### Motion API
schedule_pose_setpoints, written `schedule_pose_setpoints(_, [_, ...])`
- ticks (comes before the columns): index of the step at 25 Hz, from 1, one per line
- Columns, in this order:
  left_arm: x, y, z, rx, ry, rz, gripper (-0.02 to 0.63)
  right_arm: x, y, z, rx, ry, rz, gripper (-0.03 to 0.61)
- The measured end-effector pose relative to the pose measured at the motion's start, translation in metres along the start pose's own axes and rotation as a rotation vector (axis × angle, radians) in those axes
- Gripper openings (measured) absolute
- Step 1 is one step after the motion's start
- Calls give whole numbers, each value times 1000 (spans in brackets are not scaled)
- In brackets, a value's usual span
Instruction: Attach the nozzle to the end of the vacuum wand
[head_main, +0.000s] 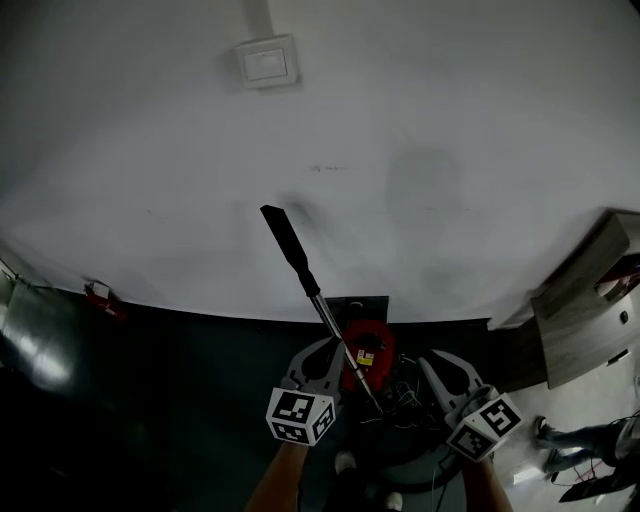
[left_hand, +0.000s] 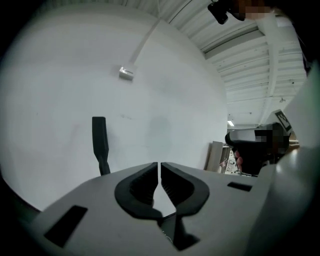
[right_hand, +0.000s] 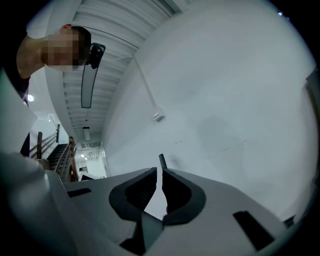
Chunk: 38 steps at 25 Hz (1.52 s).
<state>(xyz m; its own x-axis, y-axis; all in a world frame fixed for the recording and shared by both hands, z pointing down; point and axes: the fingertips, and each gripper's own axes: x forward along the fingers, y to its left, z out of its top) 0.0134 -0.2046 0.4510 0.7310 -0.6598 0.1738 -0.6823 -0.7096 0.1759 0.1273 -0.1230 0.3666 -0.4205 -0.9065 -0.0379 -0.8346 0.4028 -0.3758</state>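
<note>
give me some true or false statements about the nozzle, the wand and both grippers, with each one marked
1. The black nozzle sits on the upper end of the wand. True.
2. The left gripper has its jaws wide apart. False: they are close together, with nothing between them.
3. The vacuum body at the wand's lower end is blue. False: it is red.
4. A white box is fixed on the wall above the nozzle. True.
5. The right gripper grips the nozzle. False: its jaws are close together and empty, and the nozzle is out ahead of them.
</note>
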Motion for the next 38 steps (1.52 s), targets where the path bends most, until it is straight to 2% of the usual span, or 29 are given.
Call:
schedule_pose_setpoints(8, [-51, -64, 35, 58, -49, 18, 5, -36, 29, 11, -13, -36, 44, 24])
schedule_pose_setpoints(14, [-76, -93, 47, 95, -66, 24, 3, -53, 45, 10, -54, -37, 65, 18])
schedule_pose_setpoints(17, [-86, -104, 54, 108, -76, 27, 3, -57, 55, 16, -37, -64, 87, 17])
schedule_pose_setpoints(22, [-97, -111, 62, 117, -87, 30, 3, -58, 65, 22, -27, -91, 102, 17])
schedule_pose_setpoints(28, [-105, -113, 64, 120, -90, 28, 3, -62, 63, 12, -54, -60, 74, 17])
schedule_pose_setpoints(33, [-107, -112, 62, 105, -93, 28, 3, -61, 67, 15, -32, -80, 84, 17])
schedule_pose_setpoints(38, [-106, -110, 62, 89, -94, 28, 3, -62, 62, 8, -71, -36, 68, 17])
